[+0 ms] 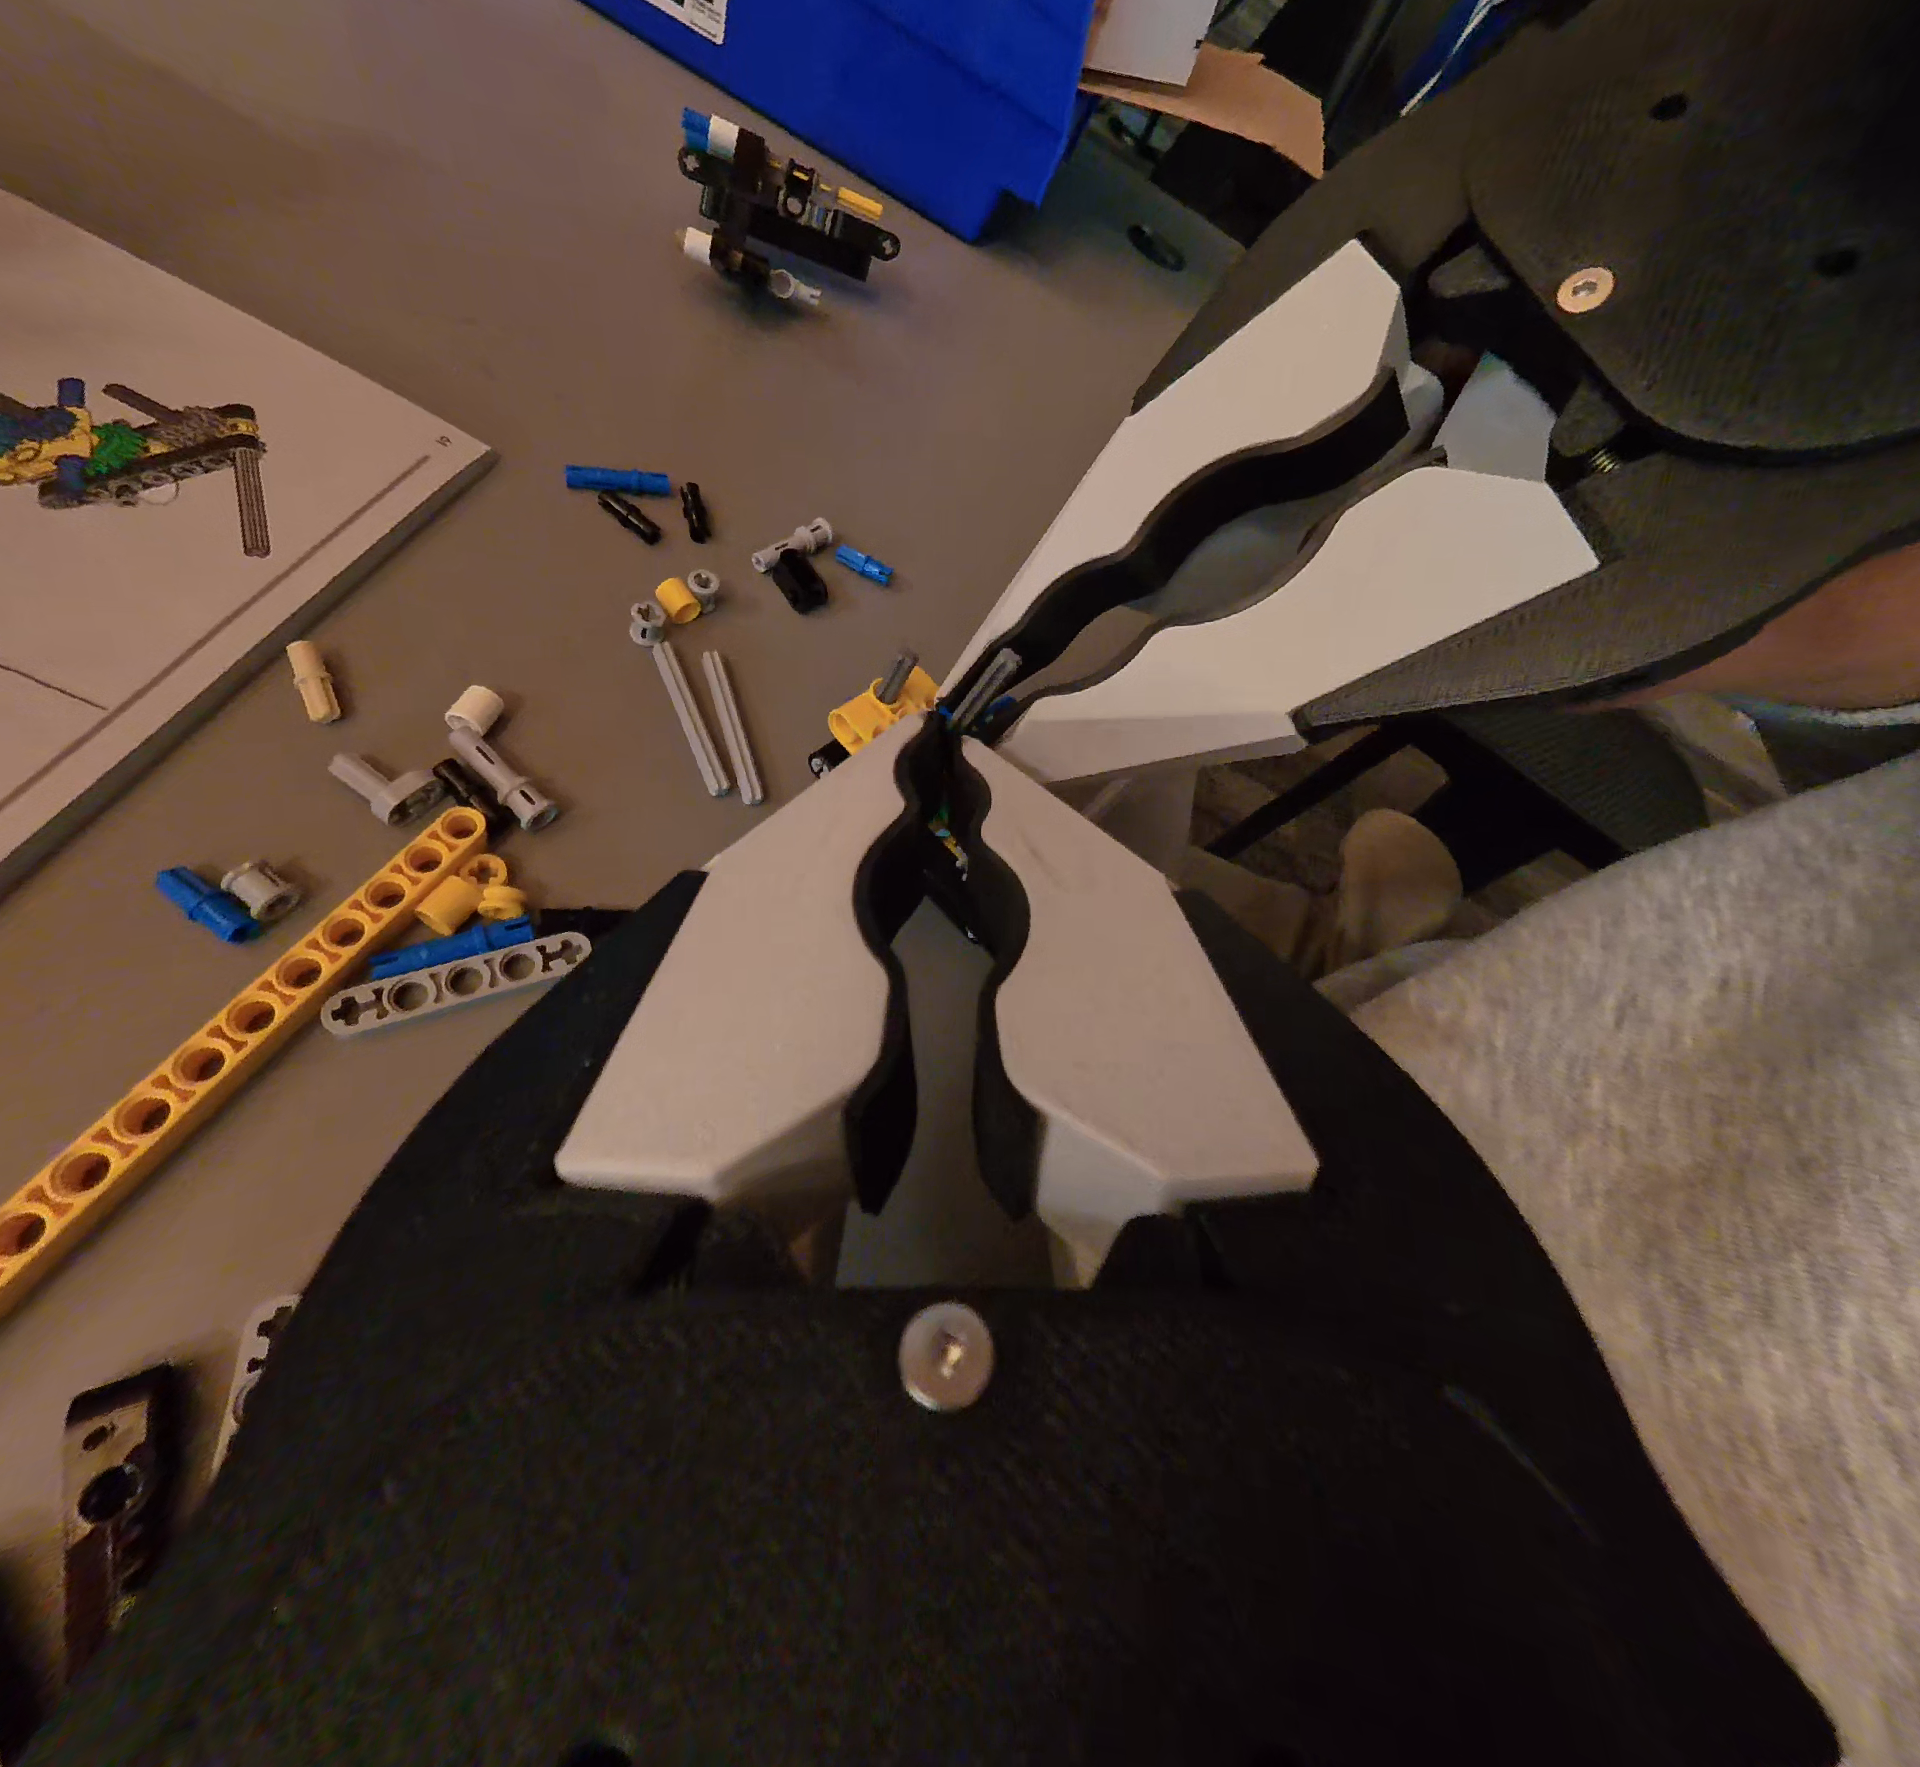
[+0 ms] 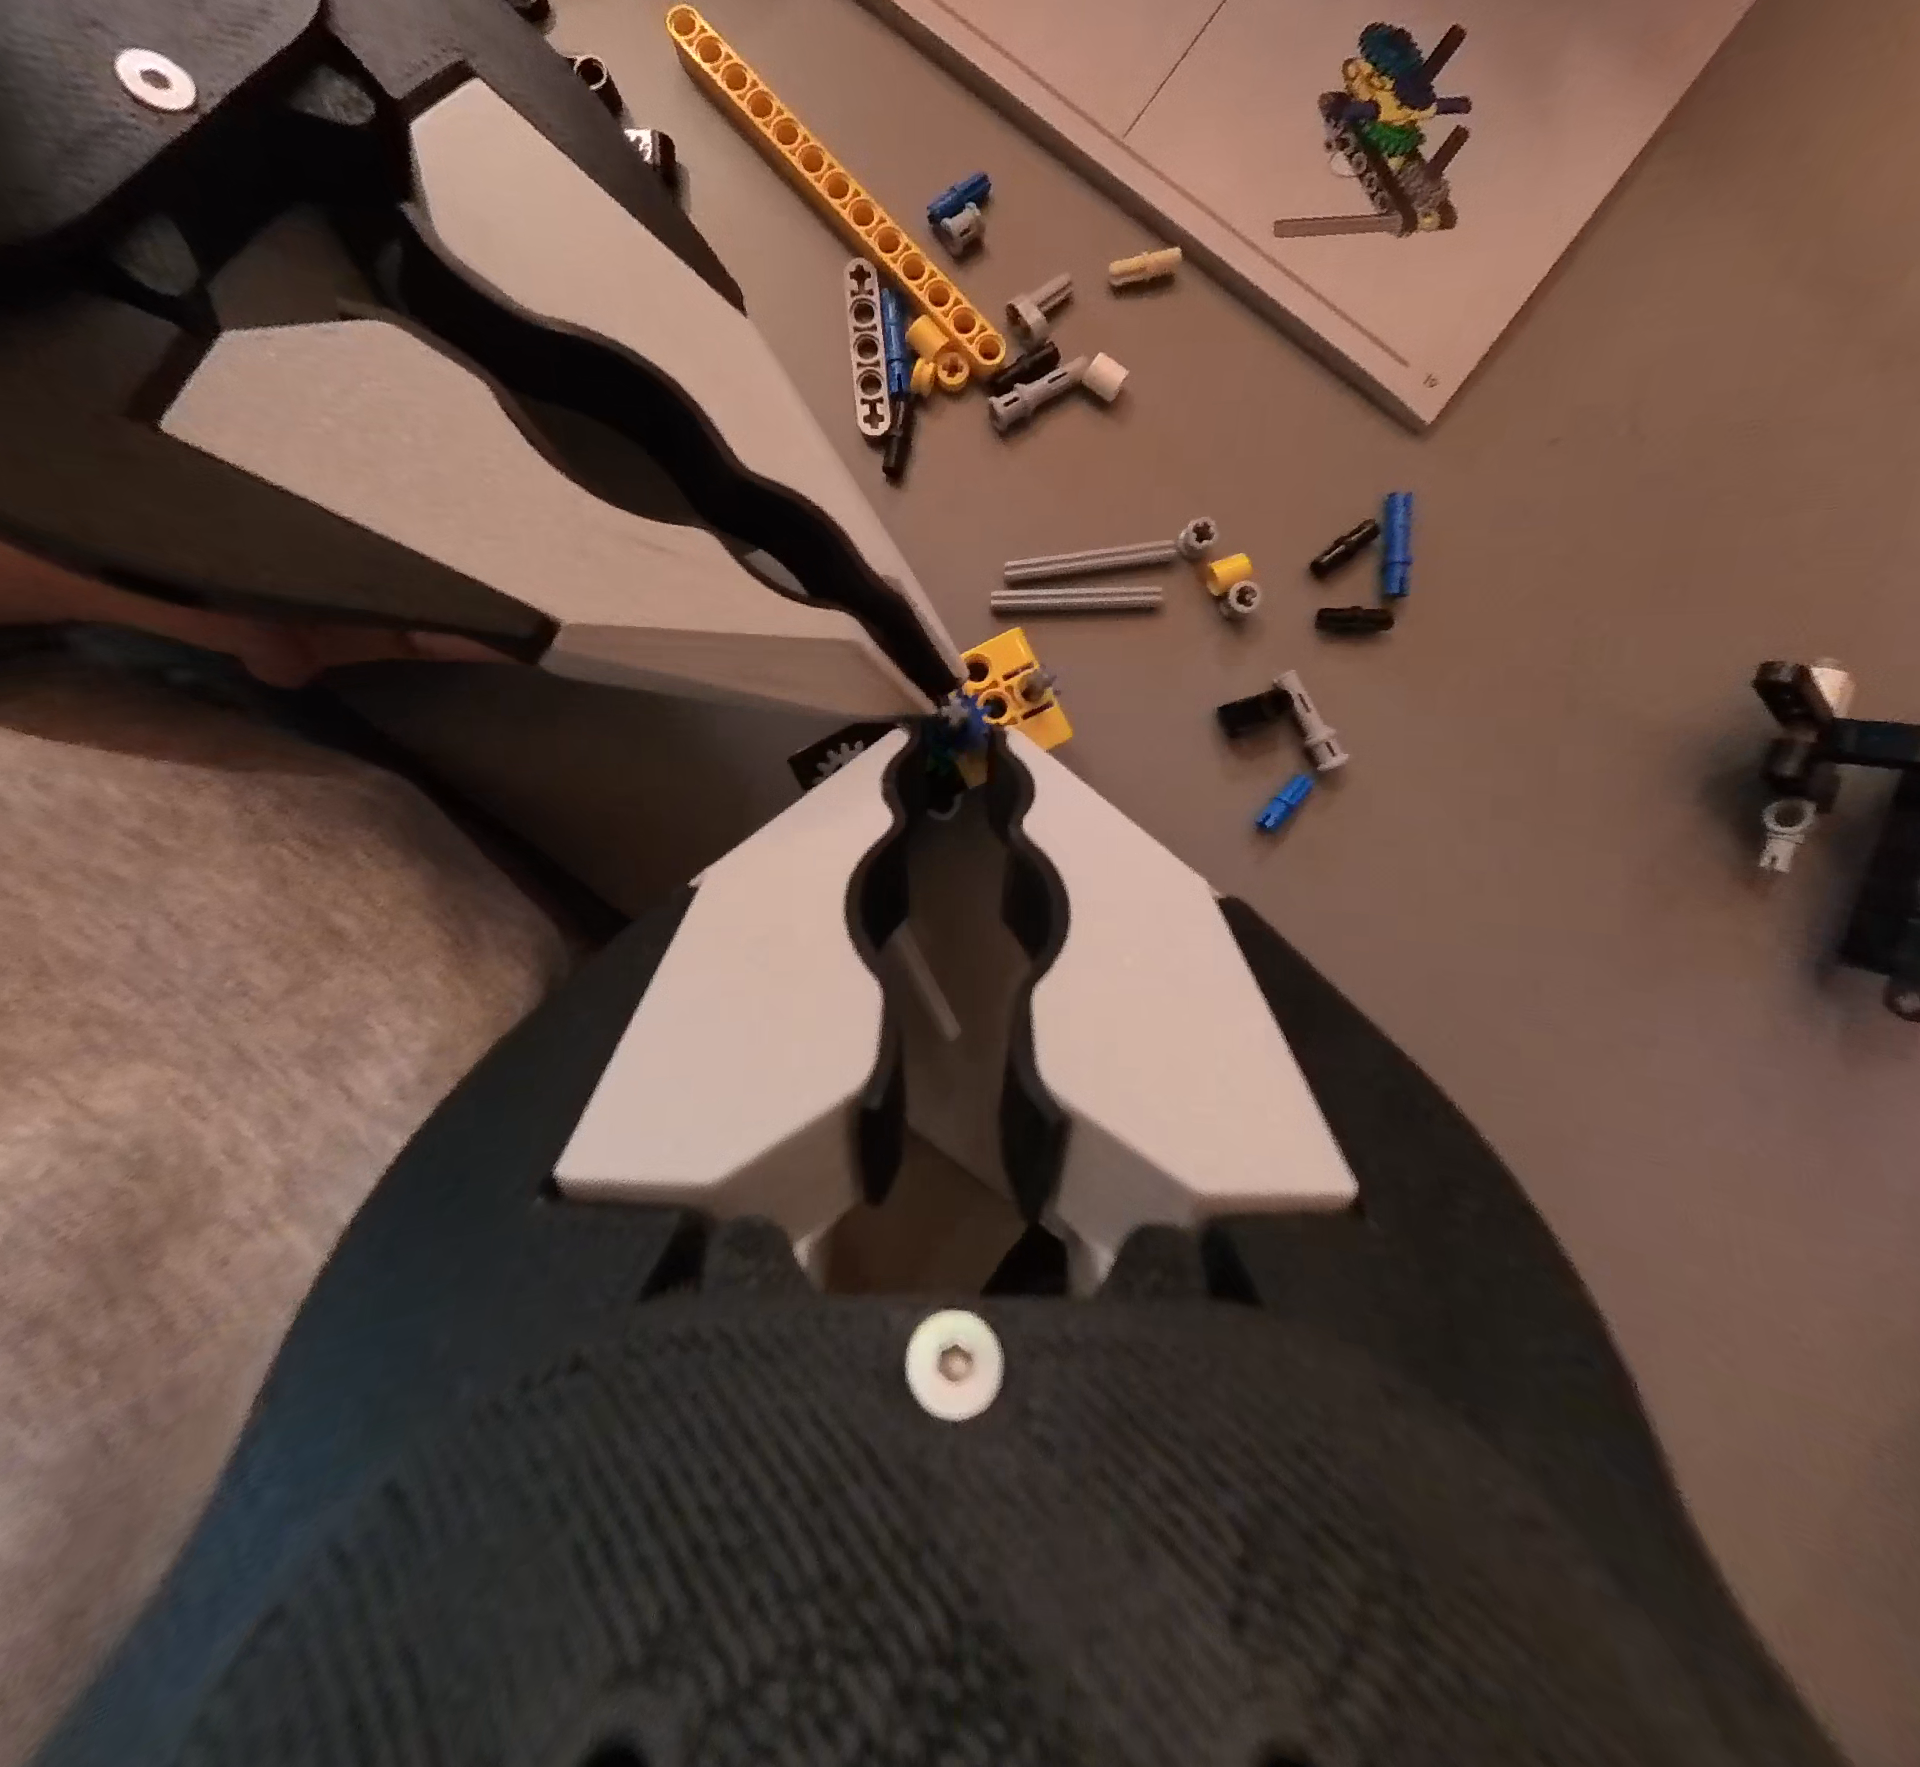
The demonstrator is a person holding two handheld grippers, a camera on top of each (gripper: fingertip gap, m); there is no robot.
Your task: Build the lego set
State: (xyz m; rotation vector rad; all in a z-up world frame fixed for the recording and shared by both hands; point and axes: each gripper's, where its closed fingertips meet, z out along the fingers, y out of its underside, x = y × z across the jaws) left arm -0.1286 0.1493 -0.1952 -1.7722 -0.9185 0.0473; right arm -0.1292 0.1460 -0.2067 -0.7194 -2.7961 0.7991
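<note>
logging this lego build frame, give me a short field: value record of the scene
surface: grey table
left gripper: shut on small yellow sub-assembly
right gripper: shut on the same sub-assembly, tips meeting the left's
grey axle: sticks out between the tips
loose parts: long yellow beam, two grey axles, blue pin
built module: black assembly apart, near blue bin
instruction booklet: open, beside the parts
</note>
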